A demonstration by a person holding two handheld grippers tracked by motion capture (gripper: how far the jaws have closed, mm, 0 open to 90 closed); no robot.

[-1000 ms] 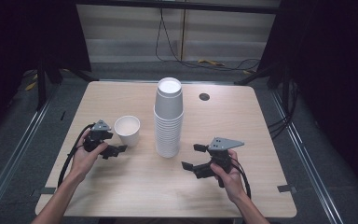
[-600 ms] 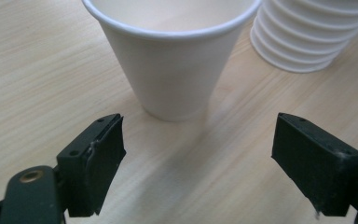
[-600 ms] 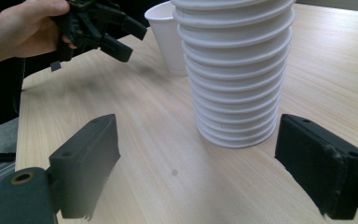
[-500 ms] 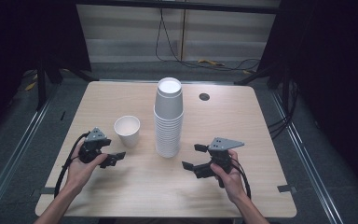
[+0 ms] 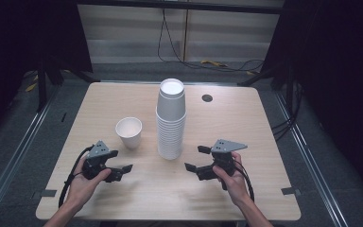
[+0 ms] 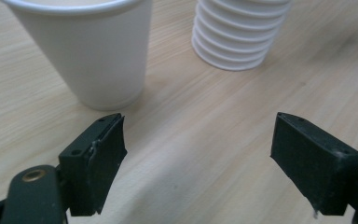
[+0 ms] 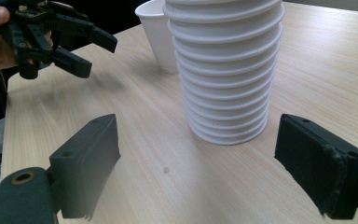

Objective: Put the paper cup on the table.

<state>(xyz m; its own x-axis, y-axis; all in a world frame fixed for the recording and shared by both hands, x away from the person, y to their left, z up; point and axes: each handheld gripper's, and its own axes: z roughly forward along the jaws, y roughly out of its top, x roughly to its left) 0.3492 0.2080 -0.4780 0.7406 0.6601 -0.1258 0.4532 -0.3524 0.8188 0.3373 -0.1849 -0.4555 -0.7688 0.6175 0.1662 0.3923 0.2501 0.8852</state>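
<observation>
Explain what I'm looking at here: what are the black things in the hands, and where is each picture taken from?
There is no robot: a person holds a two-jaw tool in each hand. The high view looks down from above the person's side of the table; the left tool is at its left, the right tool at its right. The other two pictures come from a camera riding on each tool, looking along its black jaws. On the table stand a single white paper cup and a tall stack of cups, apart from each other. Both tools have their jaws apart with nothing between them, so nothing is held.
</observation>
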